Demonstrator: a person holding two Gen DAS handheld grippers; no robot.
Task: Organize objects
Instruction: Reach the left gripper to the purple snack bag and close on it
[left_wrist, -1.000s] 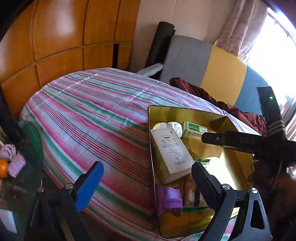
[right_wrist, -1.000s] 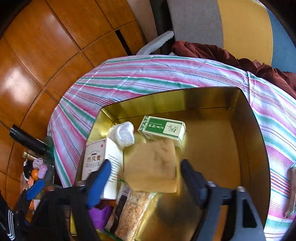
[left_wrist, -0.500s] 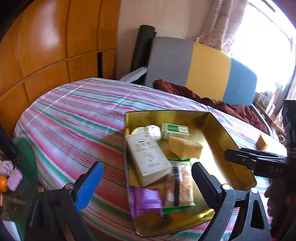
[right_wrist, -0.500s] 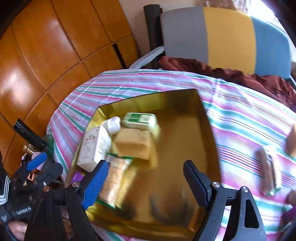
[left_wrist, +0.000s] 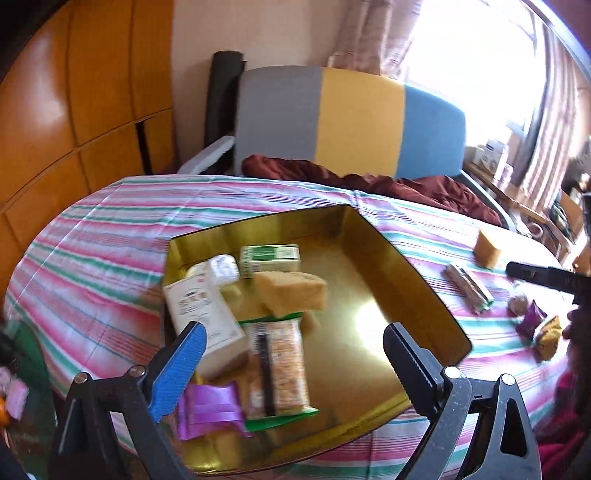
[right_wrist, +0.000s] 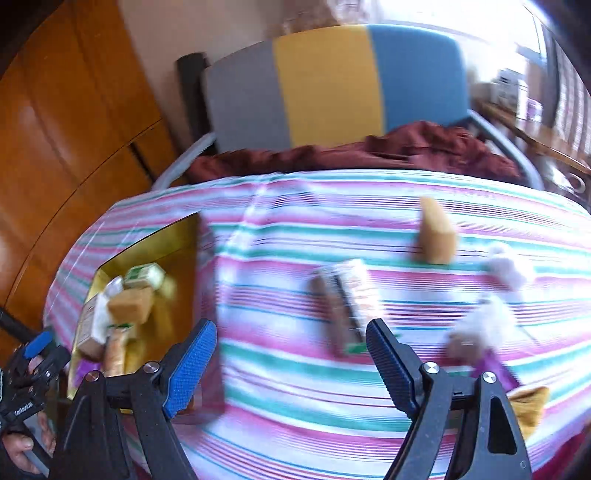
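A: tablecloth (left_wrist: 110, 236)?
B: pink, green, white stripes. Tray (left_wrist: 369, 295) gold.
A: chair (left_wrist: 347, 125)?
B: grey, yellow, blue panels. Blanket (left_wrist: 424, 186) maroon, wrapper (left_wrist: 210, 408) purple, box (left_wrist: 269, 258) green-white.

A glossy gold metal tray (left_wrist: 413, 280) sits mid-frame on matt striped cloth (left_wrist: 110, 236), glossy wood panelling (left_wrist: 92, 85) at upper left, ribbed plastic fingers (right_wrist: 192, 362) below.

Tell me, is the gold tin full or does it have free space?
Partly full. The gold tin holds boxes and snacks on its left side; its right half shows bare metal.
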